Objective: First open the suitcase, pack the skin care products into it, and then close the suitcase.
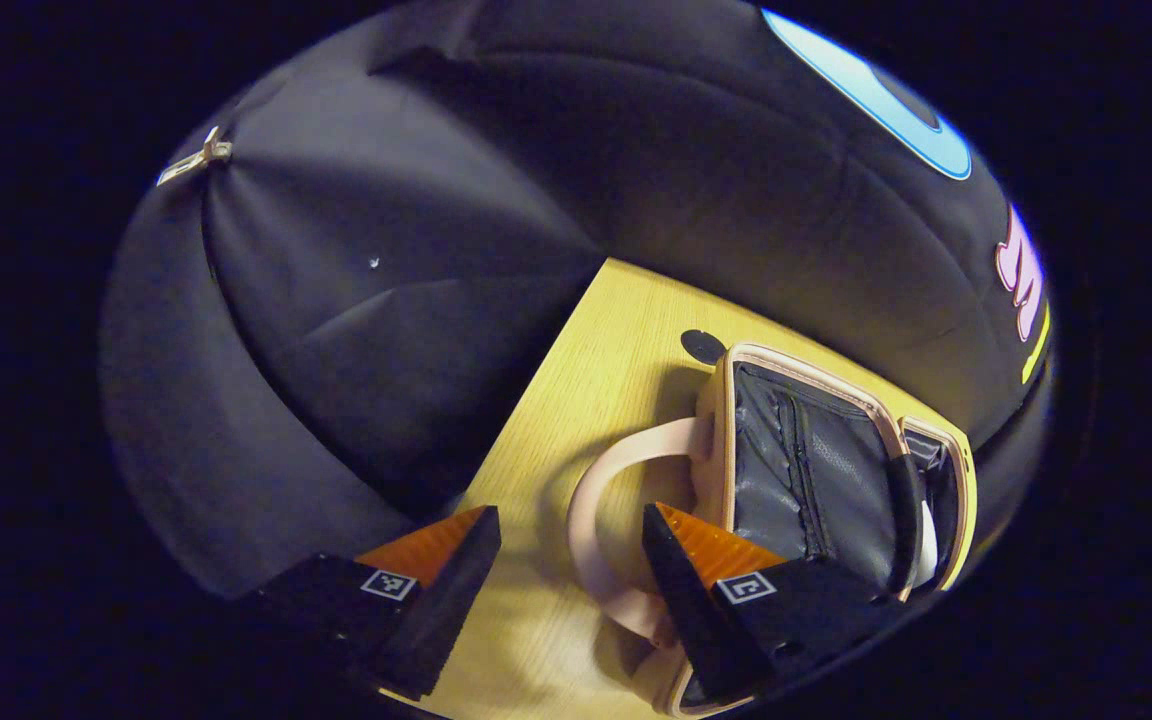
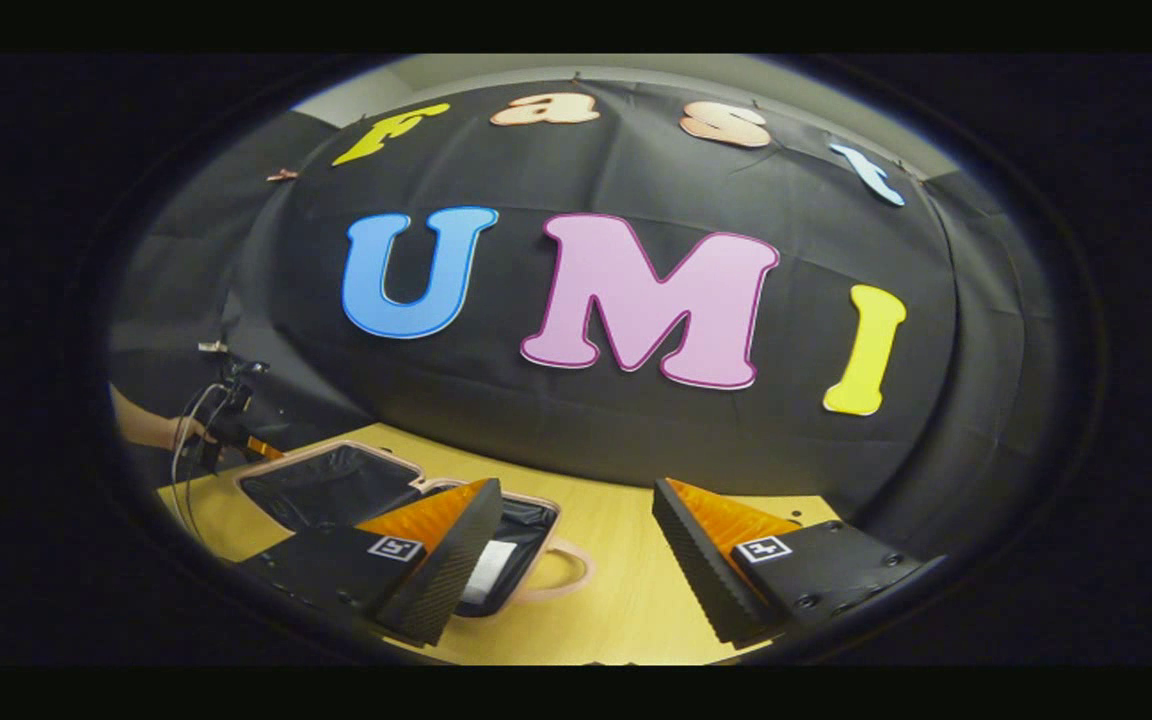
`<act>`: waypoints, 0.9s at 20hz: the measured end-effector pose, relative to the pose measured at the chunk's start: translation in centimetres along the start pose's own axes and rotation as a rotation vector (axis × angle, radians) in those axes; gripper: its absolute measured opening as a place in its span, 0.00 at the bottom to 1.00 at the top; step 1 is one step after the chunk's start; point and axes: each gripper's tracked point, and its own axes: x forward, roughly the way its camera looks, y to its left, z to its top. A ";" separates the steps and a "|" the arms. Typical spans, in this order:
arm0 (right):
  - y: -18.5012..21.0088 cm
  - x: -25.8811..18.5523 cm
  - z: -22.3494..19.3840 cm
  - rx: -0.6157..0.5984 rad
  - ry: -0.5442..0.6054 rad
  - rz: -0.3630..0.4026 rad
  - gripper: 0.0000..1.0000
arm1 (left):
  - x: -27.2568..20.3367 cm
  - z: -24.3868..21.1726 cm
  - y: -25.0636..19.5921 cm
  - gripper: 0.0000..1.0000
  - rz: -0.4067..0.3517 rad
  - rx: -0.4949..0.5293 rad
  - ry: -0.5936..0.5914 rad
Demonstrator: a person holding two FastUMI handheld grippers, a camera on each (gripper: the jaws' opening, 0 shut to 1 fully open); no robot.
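While both grippers, left (image 1: 571,570) and right (image 2: 576,555), hang released, the open suitcase (image 1: 816,470) lies on the wooden table (image 1: 586,400) beside the left fingers

My left gripper (image 1: 571,545) hangs with its jaws spread wide, gripping nothing. My right gripper (image 2: 576,520) is likewise agape and empty. In the right gripper view, a hand (image 2: 151,430) holds the left one at the far left.
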 end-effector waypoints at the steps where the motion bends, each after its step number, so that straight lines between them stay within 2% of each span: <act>1: -0.2 -0.1 0.0 -0.021 -0.002 -0.004 0.97 | 0.3 -0.1 -0.2 0.86 -0.020 -0.023 0.024; 2: -0.3 -0.3 0.1 -0.034 -0.008 -0.009 0.97 | 0.8 -0.2 -0.3 0.82 -0.031 -0.039 0.044; 3: -0.5 -0.3 0.1 -0.041 -0.013 -0.013 0.97 | 1.2 -0.6 0.1 0.84 -0.036 -0.049 0.065; 4: -0.6 -0.4 0.0 -0.045 -0.011 -0.017 0.97 | 1.3 -0.7 0.4 0.75 -0.032 -0.049 0.074; 6: -0.6 -0.5 -0.1 -0.055 -0.012 -0.021 0.95 | 2.6 -0.4 0.7 0.62 -0.029 -0.066 0.074; 7: -0.6 -0.4 -0.1 -0.056 -0.013 -0.021 0.97 | 2.0 -0.5 0.1 0.40 -0.023 -0.073 0.077; 8: -0.5 -0.4 -0.4 -0.044 -0.007 -0.019 0.99 | 2.4 -0.5 0.3 0.31 -0.015 -0.067 0.074; 9: -0.4 -0.4 -0.7 -0.022 0.005 -0.016 0.97 | 2.2 -0.6 0.2 0.24 -0.008 -0.051 0.087; 11: -0.6 -0.4 -1.2 0.010 0.019 -0.021 0.99 | 2.0 -0.2 0.2 0.19 0.004 -0.044 0.083; 14: -1.4 -0.4 -1.3 0.001 0.017 -0.031 0.97 | 0.6 1.3 -0.1 0.15 0.004 -0.063 0.030; 18: -1.8 -0.4 -1.1 -0.026 0.006 -0.024 0.97 | -1.9 3.4 -1.0 0.10 0.044 0.045 -0.014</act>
